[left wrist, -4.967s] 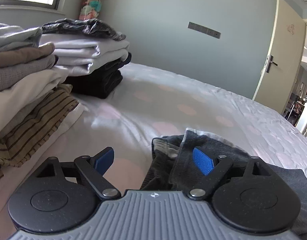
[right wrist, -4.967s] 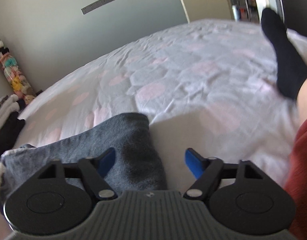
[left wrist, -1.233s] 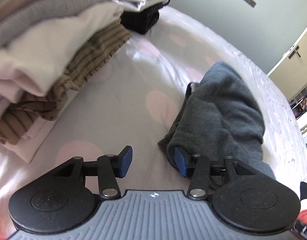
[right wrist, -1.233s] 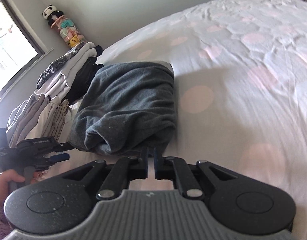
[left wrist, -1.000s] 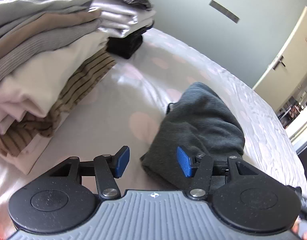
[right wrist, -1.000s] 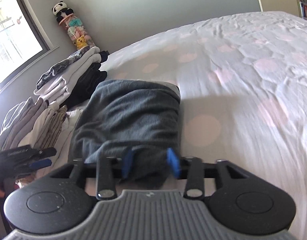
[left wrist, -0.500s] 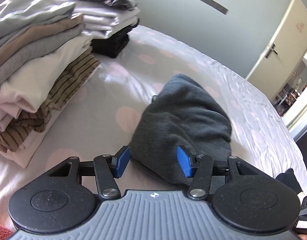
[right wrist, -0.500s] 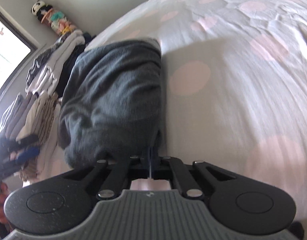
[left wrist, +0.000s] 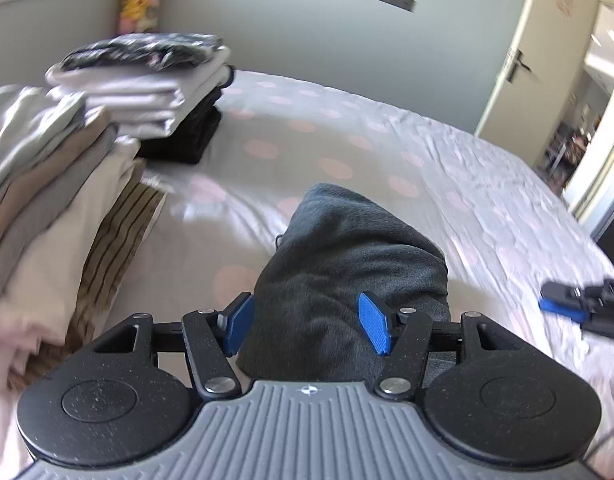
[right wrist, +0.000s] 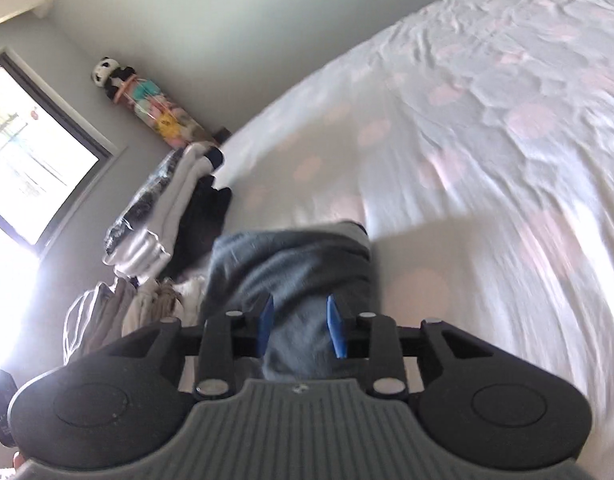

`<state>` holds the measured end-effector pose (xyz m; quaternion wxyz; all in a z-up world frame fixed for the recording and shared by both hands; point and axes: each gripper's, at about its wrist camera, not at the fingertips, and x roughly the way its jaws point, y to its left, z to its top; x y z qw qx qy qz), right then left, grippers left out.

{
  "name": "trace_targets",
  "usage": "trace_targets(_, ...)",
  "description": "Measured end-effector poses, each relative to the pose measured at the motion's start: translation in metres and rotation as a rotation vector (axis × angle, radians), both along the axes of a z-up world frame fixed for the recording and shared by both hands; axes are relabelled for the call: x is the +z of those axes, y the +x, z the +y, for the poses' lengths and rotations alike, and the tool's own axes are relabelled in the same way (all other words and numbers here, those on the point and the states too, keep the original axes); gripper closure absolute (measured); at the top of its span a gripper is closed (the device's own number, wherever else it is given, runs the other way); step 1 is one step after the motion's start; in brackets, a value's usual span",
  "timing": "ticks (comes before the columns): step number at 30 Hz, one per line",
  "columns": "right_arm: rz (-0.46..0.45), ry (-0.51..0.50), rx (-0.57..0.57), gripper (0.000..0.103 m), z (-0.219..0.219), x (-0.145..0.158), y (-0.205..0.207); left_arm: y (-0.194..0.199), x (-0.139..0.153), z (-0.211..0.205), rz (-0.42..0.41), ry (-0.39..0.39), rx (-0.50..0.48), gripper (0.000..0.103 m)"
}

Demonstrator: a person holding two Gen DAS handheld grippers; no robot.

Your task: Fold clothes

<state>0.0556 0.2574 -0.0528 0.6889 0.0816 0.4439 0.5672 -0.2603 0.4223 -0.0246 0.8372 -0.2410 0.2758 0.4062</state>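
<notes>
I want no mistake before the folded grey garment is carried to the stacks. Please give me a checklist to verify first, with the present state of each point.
1. Left gripper open around the near end of the grey garment: ok.
2. Right gripper open astride the same end: ok.
3. Either gripper already gripping the cloth: not ok, both open.
4. Garment lies folded, compact: ok.
5. Near stack has a level top: cannot tell, blurred.
6. Bedsheet bare between garment and stacks: ok.
</notes>
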Motion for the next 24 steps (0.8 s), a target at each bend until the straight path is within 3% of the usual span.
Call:
trace_targets(3,0.015,-0.005,-0.012,0.067,0.022,-0.013,0.023,0.010,0.002,0.008,0.026,0.022,-0.032,0.032)
trace_targets(15,0.409,0.022,-0.014,0.057,0.114,-0.121,0.095,0.063,-0.045,0.070,0.076,-0.019,-0.067,0.032)
trace_targets(16,0.441,0.029,-0.010,0.061,0.118,-0.128,0.097,0.067,-0.049,0.075,0.084,-0.021,-0.065,0.032)
trace_targets(17,0.469,0.035,-0.009,0.077,0.121,-0.134,0.098,0.071,-0.053,0.080,0.090,-0.025,-0.062,0.034)
trace_targets(18,0.478,0.042,-0.006,0.083,0.124,-0.137,0.098,0.075,-0.056,0.085,0.093,-0.032,-0.057,0.037)
trace_targets(20,0.404,0.062,0.022,0.094,0.130,-0.126,0.095,0.083,-0.061,0.093,0.101,-0.044,-0.054,0.046)
trace_targets(24,0.169,0.099,0.078,0.098,0.155,-0.095,0.088,0.094,-0.070,0.102,0.130,-0.043,-0.052,0.047)
